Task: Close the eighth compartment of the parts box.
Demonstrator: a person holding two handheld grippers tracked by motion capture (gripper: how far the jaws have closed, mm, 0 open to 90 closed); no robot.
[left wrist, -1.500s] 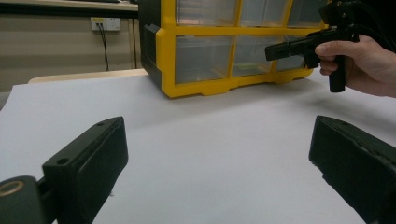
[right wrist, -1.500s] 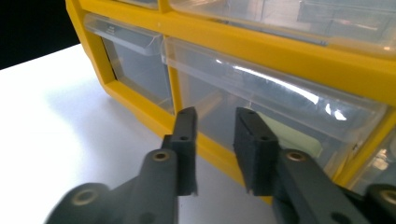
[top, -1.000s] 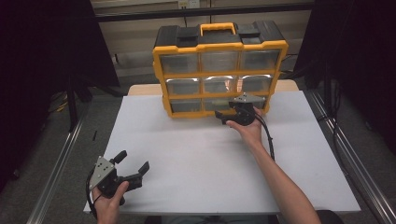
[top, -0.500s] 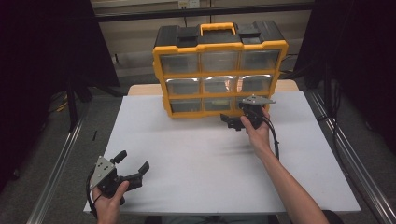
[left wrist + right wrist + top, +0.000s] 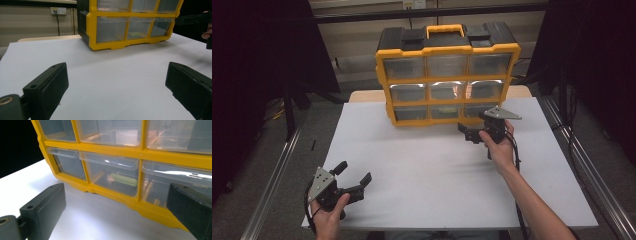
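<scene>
Here, notes from the table:

Organizer [image 5: 447, 75]: yellow-framed drawer cabinet with black top and yellow handle, upright at the far middle of the white table [image 5: 422, 165]; three rows of three clear drawers, all pushed in.
Bottom middle drawer [image 5: 113, 180]: closed; a pale green item [image 5: 124, 180] lying inside, seen through the clear front in the right gripper view.
Right gripper [image 5: 473, 134]: held just in front of the organizer's bottom row, toward its right end, apart from the frame; jaws spread wide, just been opening, nothing between them but bare table and the drawer fronts beyond.
Right hand [image 5: 499, 147]: wrapped around the gripper body, forearm running in from the lower right of the high view.
Left gripper [image 5: 353, 176]: low over the near left corner of the table, well apart from the organizer; jaws spread, nothing between them.
Left hand [image 5: 329, 215]: gripping from below at the table's near edge.
Left gripper view: organizer [image 5: 125, 27] far ahead, right gripper [image 5: 197, 20] at the right edge.
</scene>
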